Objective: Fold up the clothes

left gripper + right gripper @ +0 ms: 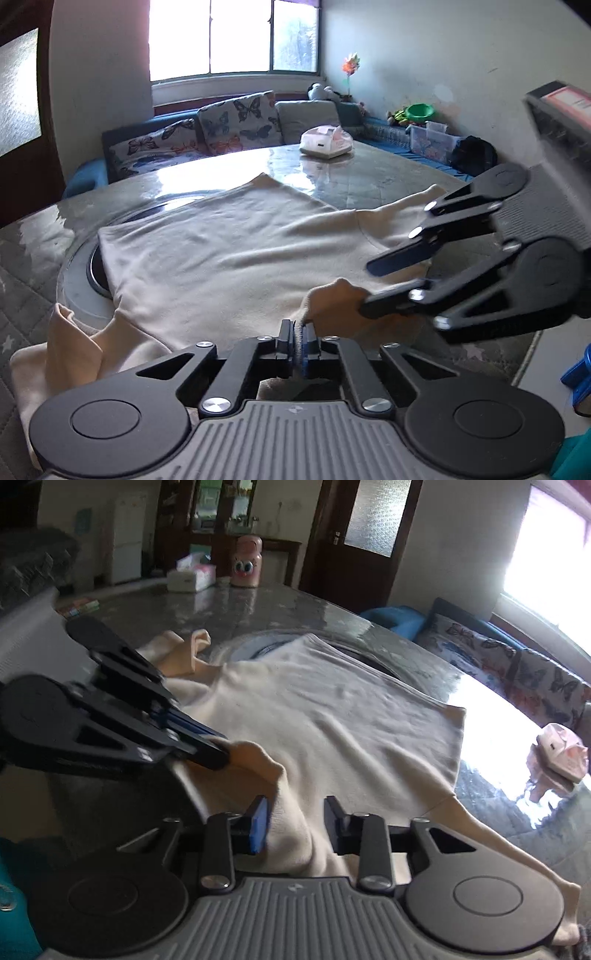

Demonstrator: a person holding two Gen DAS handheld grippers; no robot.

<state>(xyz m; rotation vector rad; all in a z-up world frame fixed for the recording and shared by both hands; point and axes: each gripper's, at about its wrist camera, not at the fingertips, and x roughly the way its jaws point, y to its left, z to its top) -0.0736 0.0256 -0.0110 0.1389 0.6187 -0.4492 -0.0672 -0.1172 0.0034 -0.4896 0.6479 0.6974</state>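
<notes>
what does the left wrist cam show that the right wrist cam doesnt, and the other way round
Only the left wrist view: the green bowl and the pinwheel by the far wall.
Only the right wrist view: the pink bottle with cartoon eyes, the white fridge and the tissue box.
Both: the cream garment spread on the table, the butterfly cushions, the left gripper shut on a fold of the garment, and the right gripper open with cloth between its jaws.

Left gripper closed; right gripper seemingly agape.
</notes>
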